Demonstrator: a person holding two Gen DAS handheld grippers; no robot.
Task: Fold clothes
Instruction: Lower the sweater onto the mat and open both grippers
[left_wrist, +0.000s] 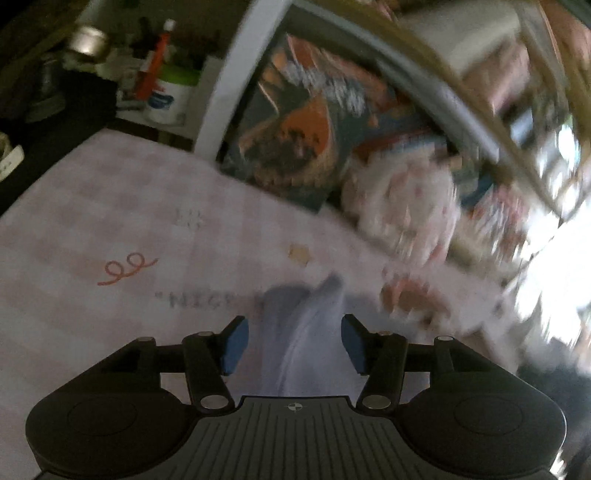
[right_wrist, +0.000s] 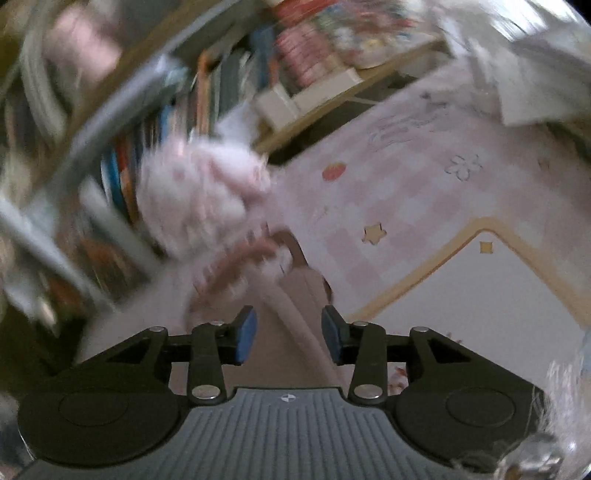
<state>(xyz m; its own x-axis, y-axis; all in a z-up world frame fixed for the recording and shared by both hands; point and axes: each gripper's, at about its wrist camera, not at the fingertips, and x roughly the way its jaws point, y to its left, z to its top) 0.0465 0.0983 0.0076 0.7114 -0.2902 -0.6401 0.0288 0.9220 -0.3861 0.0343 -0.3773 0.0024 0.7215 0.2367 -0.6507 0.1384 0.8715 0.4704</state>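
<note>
The garment (left_wrist: 306, 332), a pale cloth with a bluish cast in the left wrist view, lay as a ridge of fabric on the pink checked mat (left_wrist: 110, 221) and ran between the fingers of the left gripper (left_wrist: 293, 345). That gripper's jaws stood apart, and its blue pads (left_wrist: 232, 347) were clear of the cloth on both sides. In the right wrist view a light beige band of clothing (right_wrist: 295, 295) likewise passed between the fingers of the right gripper (right_wrist: 289, 338), whose jaws also stood apart with the pads (right_wrist: 246, 336) not pressing on it. Whether both folds belonged to one piece could not be told.

Beyond the fingers, a white and pink patterned bundle (right_wrist: 199, 199) lay at the mat's far edge, heavily blurred. The mat bore a star mark (right_wrist: 375, 234), a red spot (right_wrist: 334, 171) and a yellow-bordered panel (right_wrist: 491, 295). A shelf of books (right_wrist: 155, 125) stood behind it. In the left wrist view, a red curl (left_wrist: 127, 267) was printed on the mat, and bottles and a white jar (left_wrist: 170, 99) stood on a dark surface past its corner.
</note>
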